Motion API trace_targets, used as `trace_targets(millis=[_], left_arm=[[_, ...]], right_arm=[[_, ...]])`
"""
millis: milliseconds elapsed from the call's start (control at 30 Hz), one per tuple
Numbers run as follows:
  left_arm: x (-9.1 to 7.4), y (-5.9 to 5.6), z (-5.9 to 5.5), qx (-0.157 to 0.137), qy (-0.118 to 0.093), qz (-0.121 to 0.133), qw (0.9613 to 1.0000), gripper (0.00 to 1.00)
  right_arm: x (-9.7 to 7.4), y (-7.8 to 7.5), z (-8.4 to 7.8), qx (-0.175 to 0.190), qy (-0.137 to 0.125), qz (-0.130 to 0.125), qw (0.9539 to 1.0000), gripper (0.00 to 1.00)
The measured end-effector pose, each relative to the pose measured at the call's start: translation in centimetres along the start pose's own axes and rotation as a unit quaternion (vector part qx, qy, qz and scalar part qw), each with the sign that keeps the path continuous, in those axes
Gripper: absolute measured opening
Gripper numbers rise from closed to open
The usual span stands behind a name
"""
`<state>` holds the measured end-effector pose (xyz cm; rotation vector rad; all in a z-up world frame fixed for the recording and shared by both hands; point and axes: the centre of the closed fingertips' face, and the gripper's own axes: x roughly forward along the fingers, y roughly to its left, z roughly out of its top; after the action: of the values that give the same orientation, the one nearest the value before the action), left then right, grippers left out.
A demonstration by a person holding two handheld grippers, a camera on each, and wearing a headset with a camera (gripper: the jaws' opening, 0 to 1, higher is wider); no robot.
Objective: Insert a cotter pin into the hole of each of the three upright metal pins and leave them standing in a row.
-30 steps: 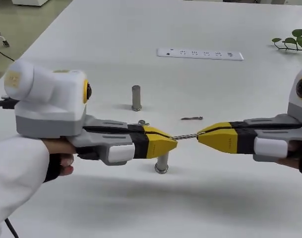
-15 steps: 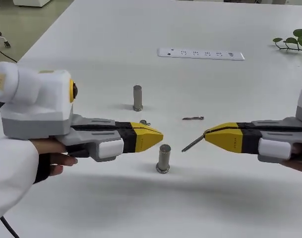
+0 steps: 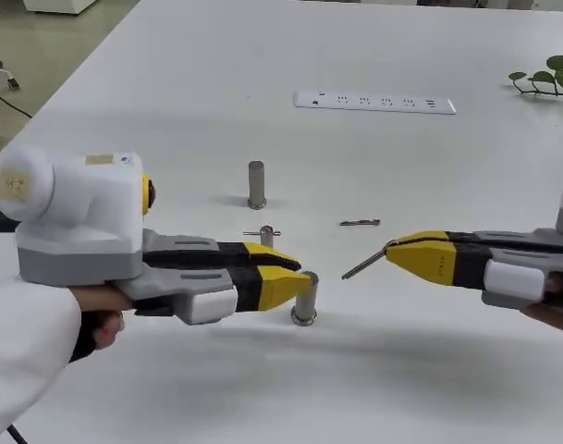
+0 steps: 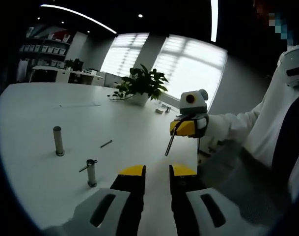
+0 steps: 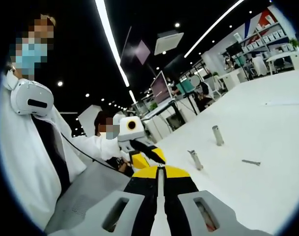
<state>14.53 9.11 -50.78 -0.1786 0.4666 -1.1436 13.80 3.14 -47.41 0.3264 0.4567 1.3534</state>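
Observation:
Three upright metal pins stand on the white table. The far pin (image 3: 255,183) is bare. The middle pin (image 3: 266,237) has a cotter pin through its top. The near pin (image 3: 305,298) stands right beside the tips of my left gripper (image 3: 304,268), whose jaws are open with nothing between them (image 4: 156,172). My right gripper (image 3: 389,250) is shut on a cotter pin (image 3: 362,265) that slants down to the left, a short way right of the near pin. The right gripper view shows its jaws closed (image 5: 160,169). A loose cotter pin (image 3: 359,222) lies flat behind.
A white power strip (image 3: 373,100) lies at the far side of the table (image 3: 170,92), and a plant (image 3: 544,76) sits at the far right. The person's white sleeve (image 3: 22,342) is at the lower left.
One second ago both grippers held the cotter pin between them. The left one let go, drew back, opened and came forward to the near pin. The right keeps the cotter pin, now slanting down.

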Motion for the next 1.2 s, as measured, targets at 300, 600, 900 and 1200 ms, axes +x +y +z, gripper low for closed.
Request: trace_targets(millis=[300, 600, 900, 1200], left_arm=[[0.8, 1.3, -1.5, 0.026, 0.031, 0.033, 0.9986, 0.34], [1.9, 2.1, -2.4, 0.035, 0.049, 0.041, 0.9974, 0.36], [2.6, 2.9, -3.7, 0.067, 0.094, 0.040, 0.9926, 0.34], [3.0, 3.5, -3.9, 0.072, 0.105, 0.033, 0.9913, 0.28]], right_arm=[[-0.1, -0.7, -0.5, 0.024, -0.031, -0.013, 0.9991, 0.00], [0.3, -1.3, -0.5, 0.026, -0.039, -0.022, 0.9987, 0.00], [1.1, -2.4, -1.4, 0.036, -0.042, -0.026, 0.9981, 0.00], [1.6, -3.5, -2.1, 0.048, -0.034, -0.029, 0.9978, 0.00]])
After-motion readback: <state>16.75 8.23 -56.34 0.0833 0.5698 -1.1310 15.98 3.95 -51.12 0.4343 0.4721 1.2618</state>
